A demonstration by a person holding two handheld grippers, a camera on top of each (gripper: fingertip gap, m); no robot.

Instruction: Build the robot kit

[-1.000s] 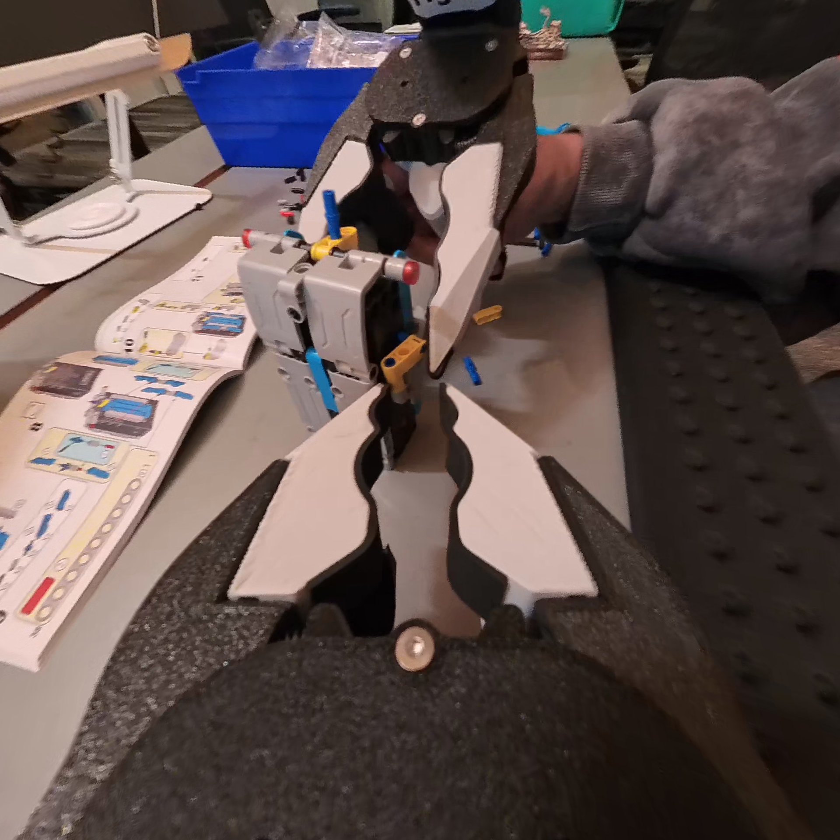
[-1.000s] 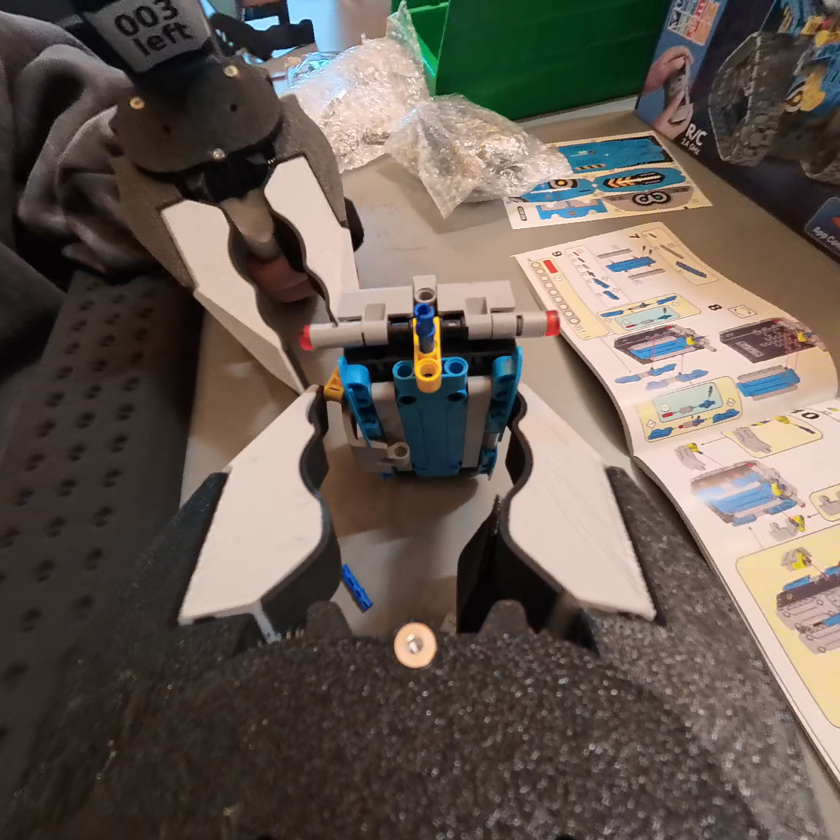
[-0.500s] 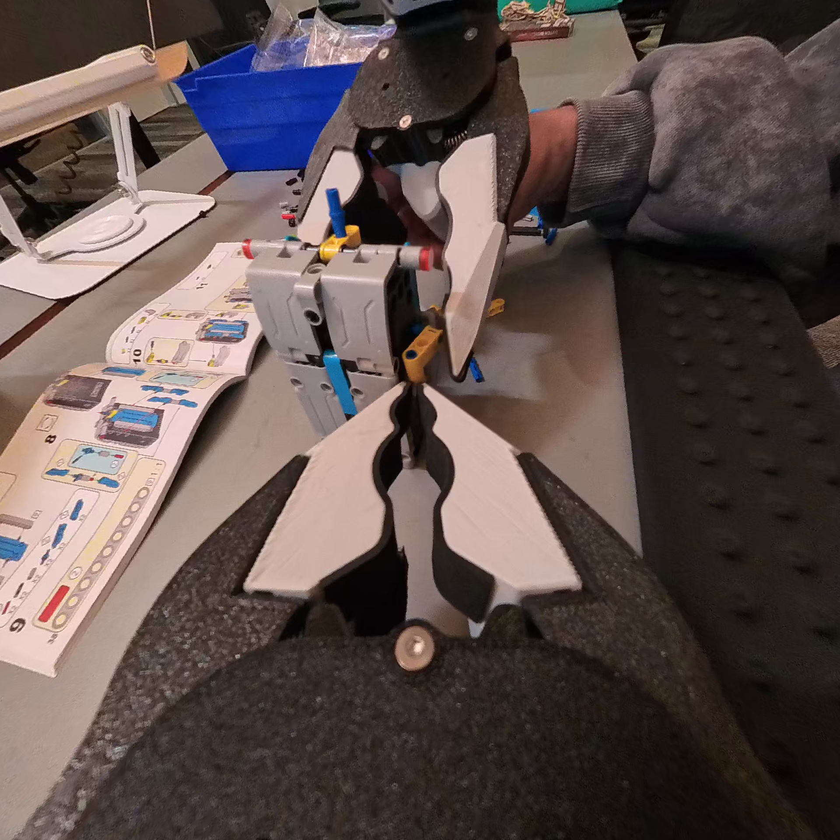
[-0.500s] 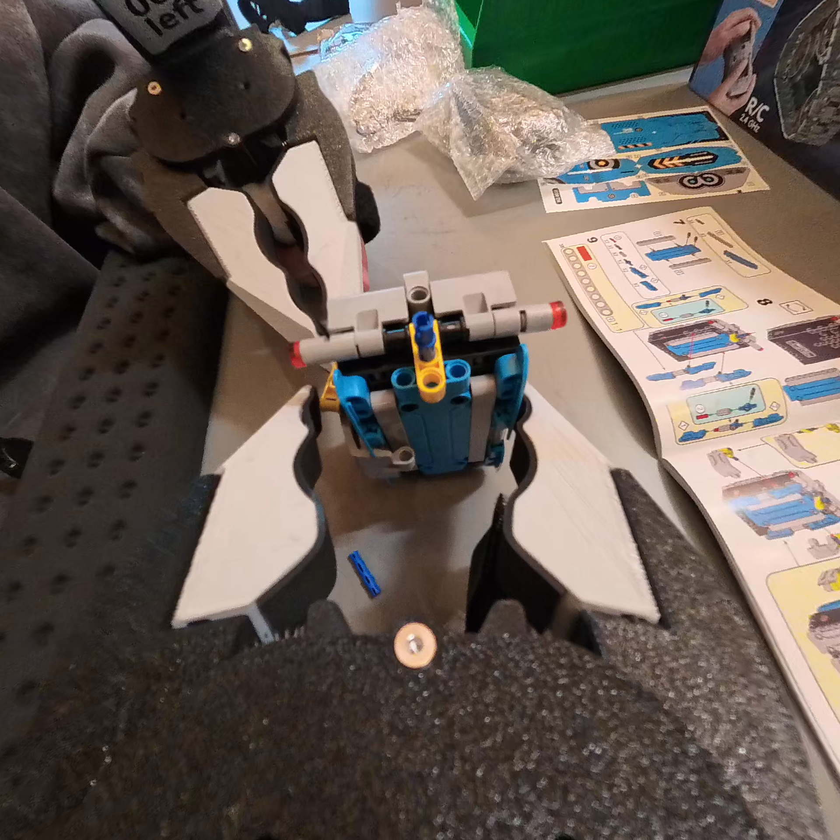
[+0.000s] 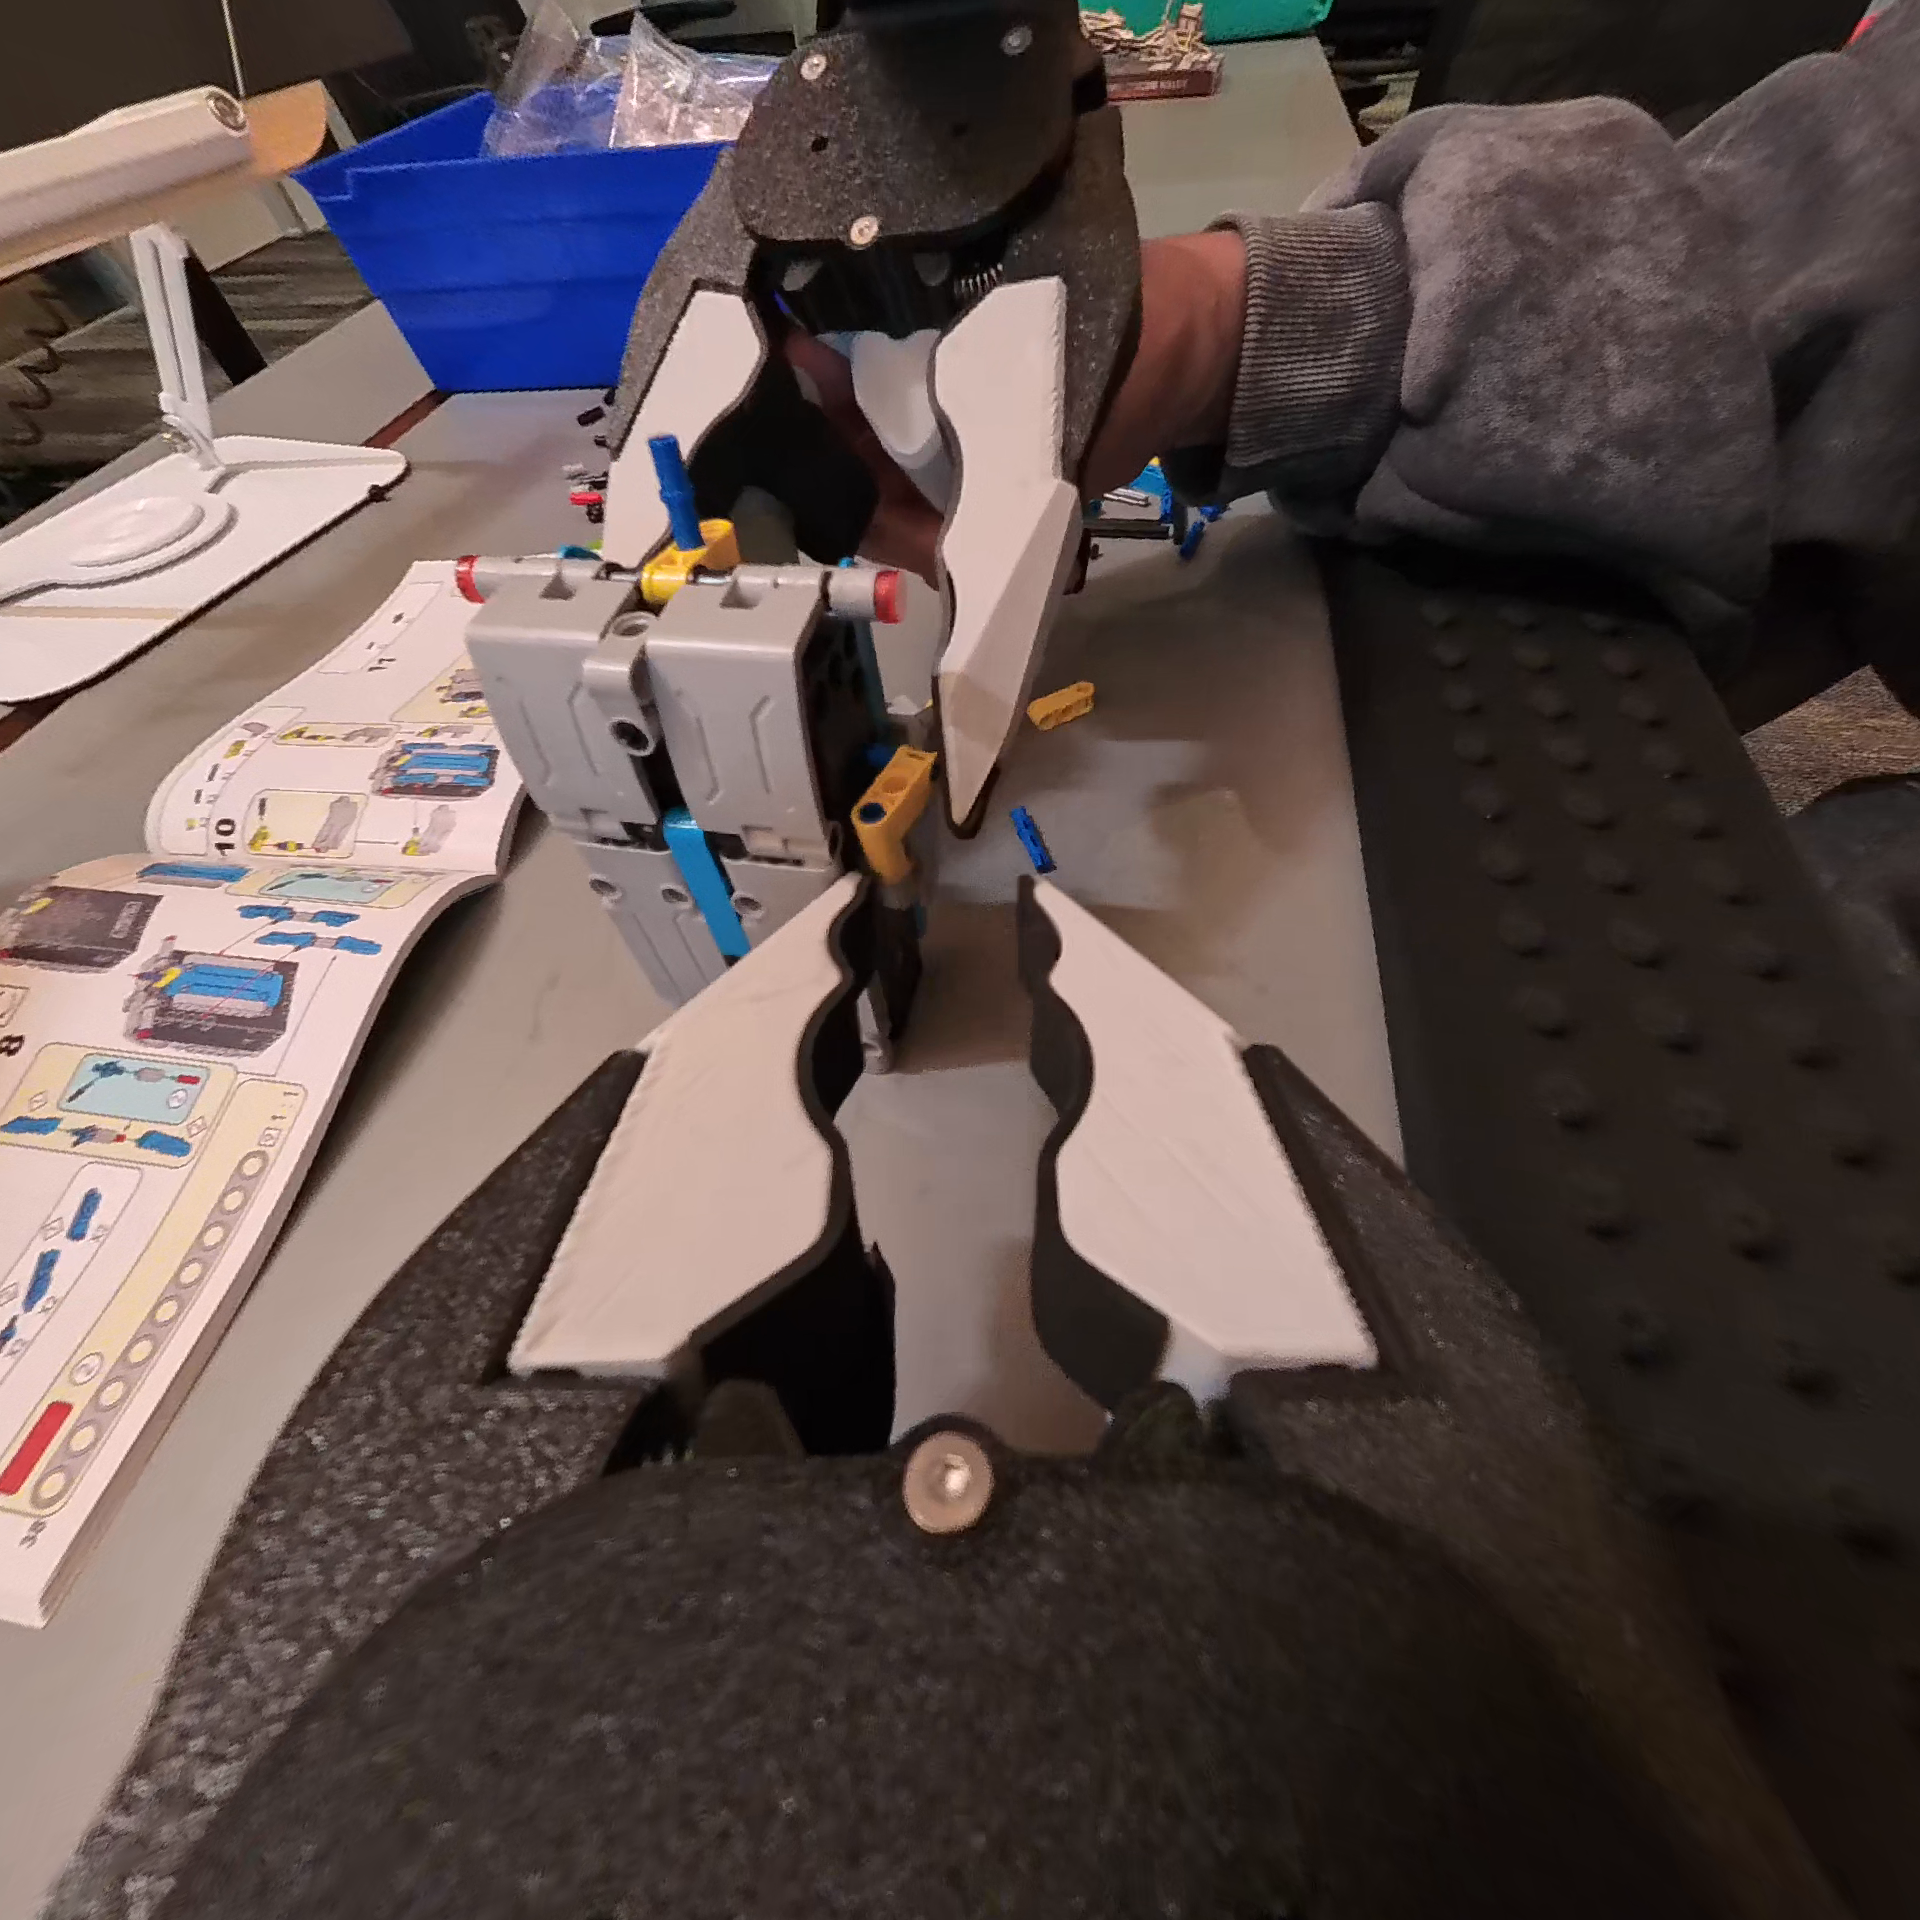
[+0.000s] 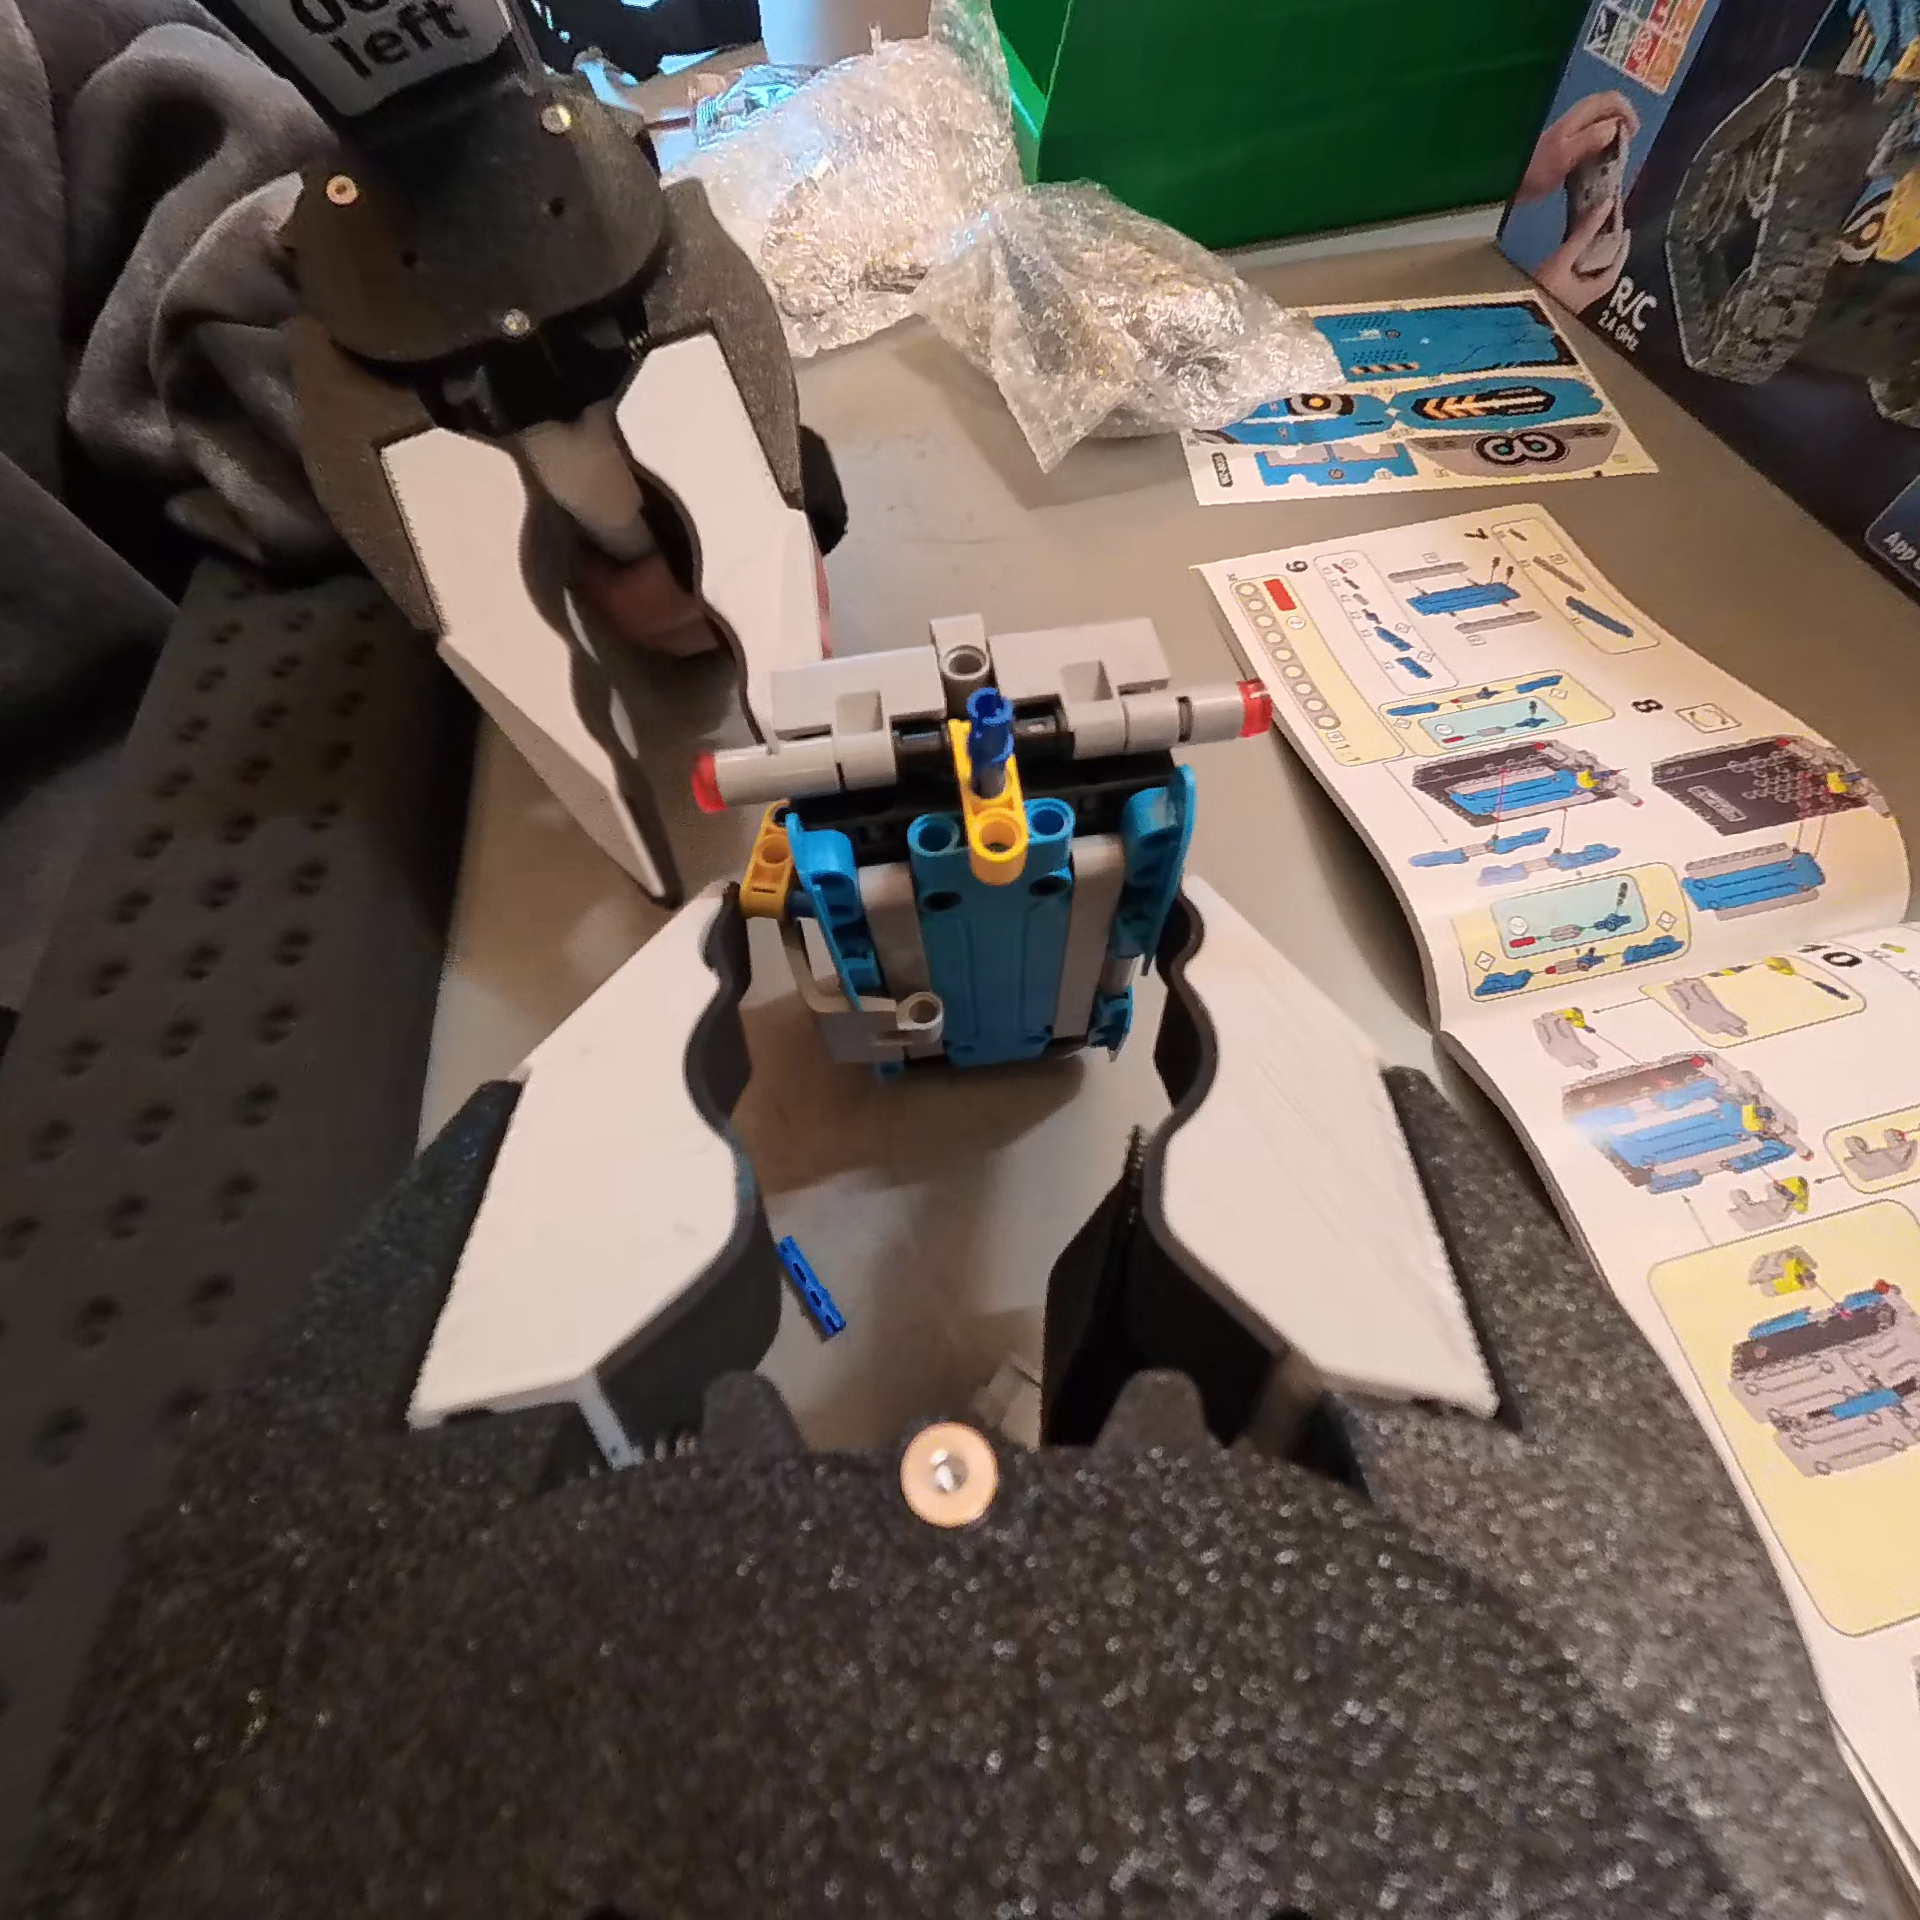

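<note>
A grey, blue and black brick model [image 5: 665, 748] stands upright on the grey table, with a red-tipped axle across its top and a blue pin in a yellow connector. My right gripper [image 6: 951, 914] is shut on the model [image 6: 987, 914], one finger on each side. It also shows in the left wrist view [image 5: 883, 312], held by a hand in a grey sleeve. My left gripper [image 5: 940, 894] is open and empty. Its left fingertip is by the model's lower corner, just below a yellow connector [image 5: 894, 800] on the model's side. It shows at upper left in the right wrist view [image 6: 582, 582].
An open instruction booklet [image 5: 208, 987] [image 6: 1662, 935] lies beside the model. A loose blue pin [image 5: 1031, 836] [image 6: 810, 1286] and a yellow piece [image 5: 1060, 701] lie on the table. A black dotted mat [image 5: 1610, 1039], blue bin [image 5: 499, 239], white stand [image 5: 156, 499], bubble-wrap bags [image 6: 1091, 312], sticker sheet [image 6: 1423, 426] and toy box [image 6: 1766, 208] surround them. Left tips and right tips are each some 9 cm from the loose blue pin [image 6: 810, 1286]. Look for it in the left wrist view [image 5: 1028, 836] too.
My left gripper's jaws closed almost fully beside the yellow connector half a second ago and have opened again. My right gripper has stayed on the model.
</note>
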